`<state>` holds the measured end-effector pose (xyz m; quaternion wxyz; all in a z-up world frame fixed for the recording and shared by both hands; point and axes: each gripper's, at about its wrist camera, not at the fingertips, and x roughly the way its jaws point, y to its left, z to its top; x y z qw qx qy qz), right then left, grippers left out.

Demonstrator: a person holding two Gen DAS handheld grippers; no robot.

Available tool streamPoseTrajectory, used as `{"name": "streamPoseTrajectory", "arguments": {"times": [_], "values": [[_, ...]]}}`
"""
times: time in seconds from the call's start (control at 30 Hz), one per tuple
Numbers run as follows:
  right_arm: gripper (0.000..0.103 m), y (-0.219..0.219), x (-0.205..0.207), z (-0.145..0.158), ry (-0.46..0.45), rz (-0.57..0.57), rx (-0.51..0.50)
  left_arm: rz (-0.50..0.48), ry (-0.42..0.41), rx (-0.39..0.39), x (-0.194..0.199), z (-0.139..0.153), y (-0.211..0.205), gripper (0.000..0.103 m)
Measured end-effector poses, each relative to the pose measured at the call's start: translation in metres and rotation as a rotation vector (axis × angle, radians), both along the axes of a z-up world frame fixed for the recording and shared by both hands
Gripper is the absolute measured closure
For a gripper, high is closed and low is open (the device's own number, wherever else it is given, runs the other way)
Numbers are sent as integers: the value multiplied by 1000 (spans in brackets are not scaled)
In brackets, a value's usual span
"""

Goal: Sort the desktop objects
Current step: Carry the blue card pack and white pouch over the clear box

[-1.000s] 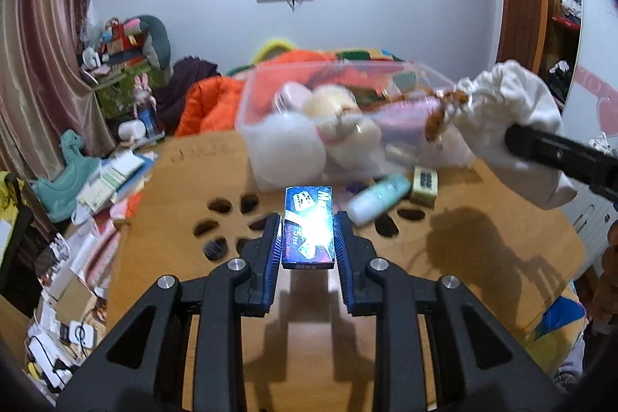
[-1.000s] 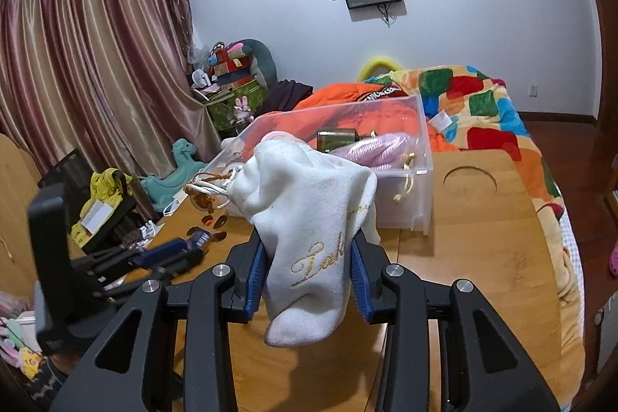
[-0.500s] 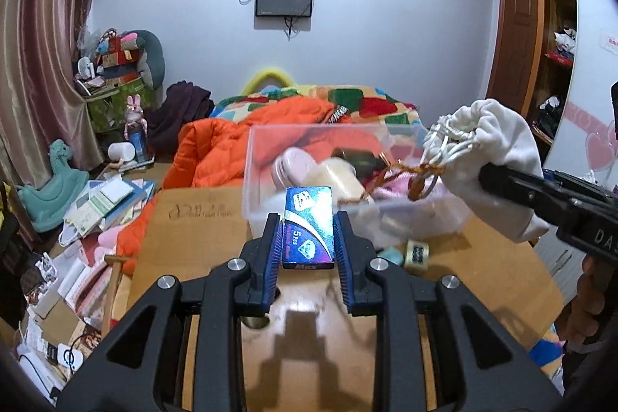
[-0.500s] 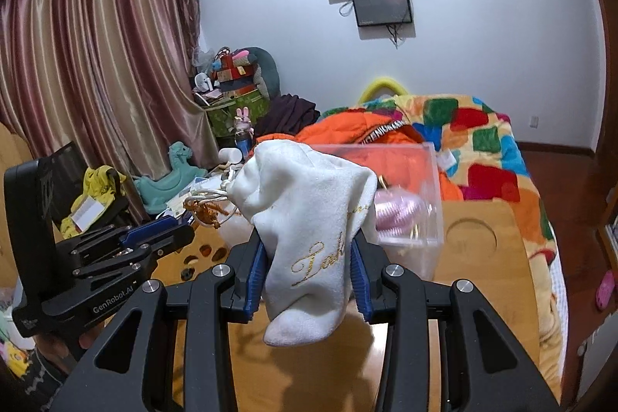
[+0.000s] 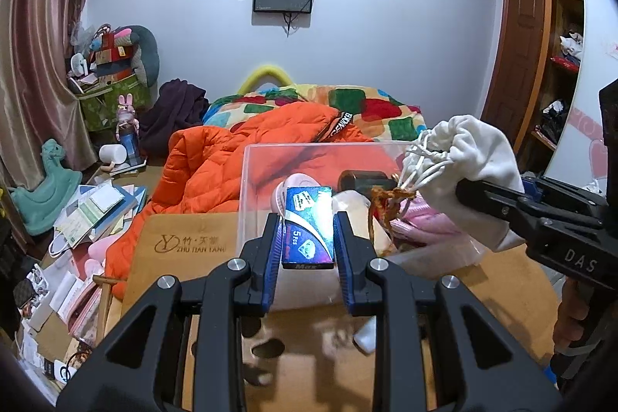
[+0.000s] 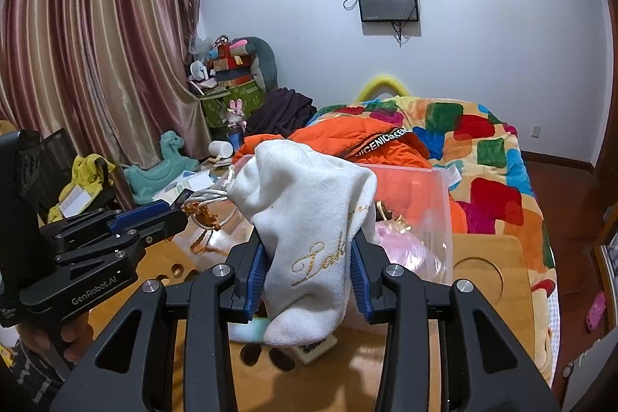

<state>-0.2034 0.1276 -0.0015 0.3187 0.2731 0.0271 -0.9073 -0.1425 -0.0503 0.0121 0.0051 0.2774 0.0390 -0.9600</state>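
My left gripper (image 5: 308,236) is shut on a small blue box (image 5: 308,226) and holds it above the near wall of a clear plastic bin (image 5: 247,188). My right gripper (image 6: 309,267) is shut on a white drawstring pouch (image 6: 309,219) with gold lettering, held over the bin (image 6: 440,203). The pouch also shows in the left wrist view (image 5: 467,157) at the right, its cords and a brown tassel (image 5: 386,199) hanging over the bin. The bin holds a pink bag (image 6: 401,250), a dark jar (image 5: 359,180) and pale round things.
The bin stands on a wooden table (image 5: 185,242) with cut-out holes (image 6: 479,277). A pale tube (image 5: 365,334) and a small box (image 6: 313,350) lie on the table below the grippers. An orange jacket (image 5: 216,165) and a bed lie behind. Clutter covers the floor at left.
Both grippers have risen and moved forward over the bin, each still holding its object. The table items have dropped low in view.
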Motion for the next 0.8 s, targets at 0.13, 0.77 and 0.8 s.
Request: {"name": "streamPoseTrajectory", "arguments": {"times": [0.13, 0.77, 0.8], "values": [[68, -9, -18, -6, -16, 4, 10, 4, -14, -7, -15, -4, 1, 77], [65, -37, -31, -25, 20, -5, 137, -13, -91, 18, -44, -20, 2, 76], [65, -38, -31, -26, 19, -8, 138, -16, -91, 23, -44, -19, 2, 76]]}}
